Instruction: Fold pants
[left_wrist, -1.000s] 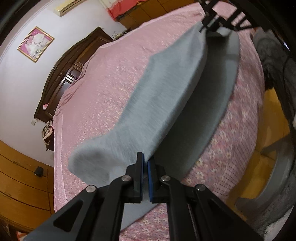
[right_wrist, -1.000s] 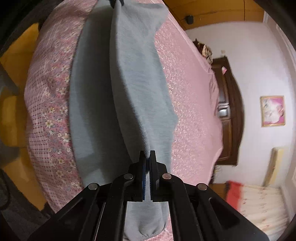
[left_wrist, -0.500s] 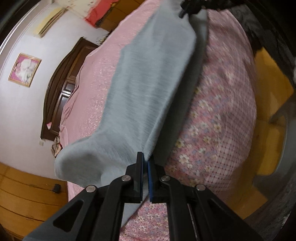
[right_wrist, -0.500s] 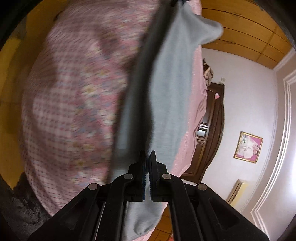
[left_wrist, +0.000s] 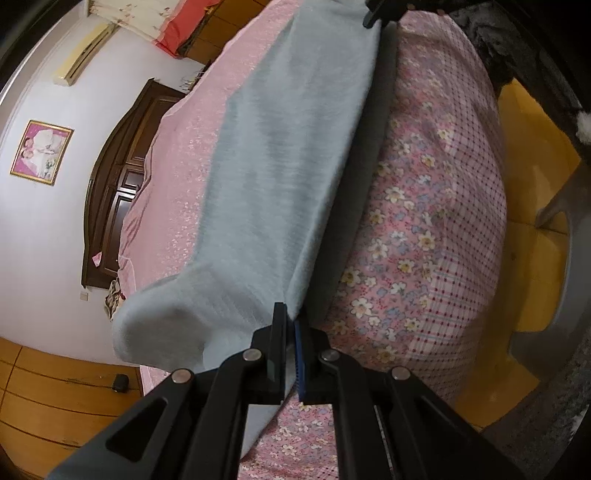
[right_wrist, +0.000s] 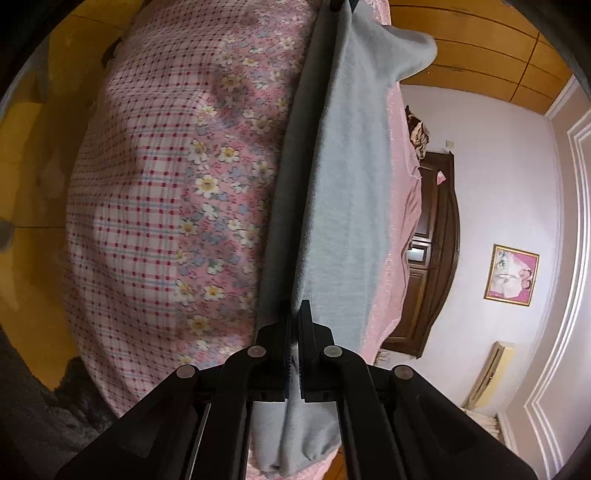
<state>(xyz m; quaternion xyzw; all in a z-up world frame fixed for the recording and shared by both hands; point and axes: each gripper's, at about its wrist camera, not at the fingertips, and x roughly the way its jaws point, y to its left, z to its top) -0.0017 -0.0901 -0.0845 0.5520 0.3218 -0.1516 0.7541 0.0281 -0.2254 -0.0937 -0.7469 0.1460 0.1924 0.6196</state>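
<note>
Light grey pants (left_wrist: 288, 177) hang stretched between my two grippers over the near edge of a pink bed. My left gripper (left_wrist: 290, 321) is shut on one end of the pants. My right gripper (right_wrist: 295, 314) is shut on the other end (right_wrist: 343, 206). In the left wrist view the right gripper (left_wrist: 373, 16) shows at the top, holding the far end. The fabric is folded along the held edge, a darker shaded layer (left_wrist: 362, 173) hanging beneath. A loose end (left_wrist: 159, 325) sags at the lower left.
The bed has a pink floral and checked sheet (left_wrist: 424, 229) and a pink cover (left_wrist: 184, 155). A dark wooden headboard (left_wrist: 110, 206) stands by the white wall with a framed picture (left_wrist: 40, 151). Yellow floor (left_wrist: 535, 229) lies beside the bed. A grey chair (left_wrist: 569, 280) stands nearby.
Both grippers have lifted the pants off the bed and drawn them toward the bed's near edge. The cloth now hangs between them rather than lying flat.
</note>
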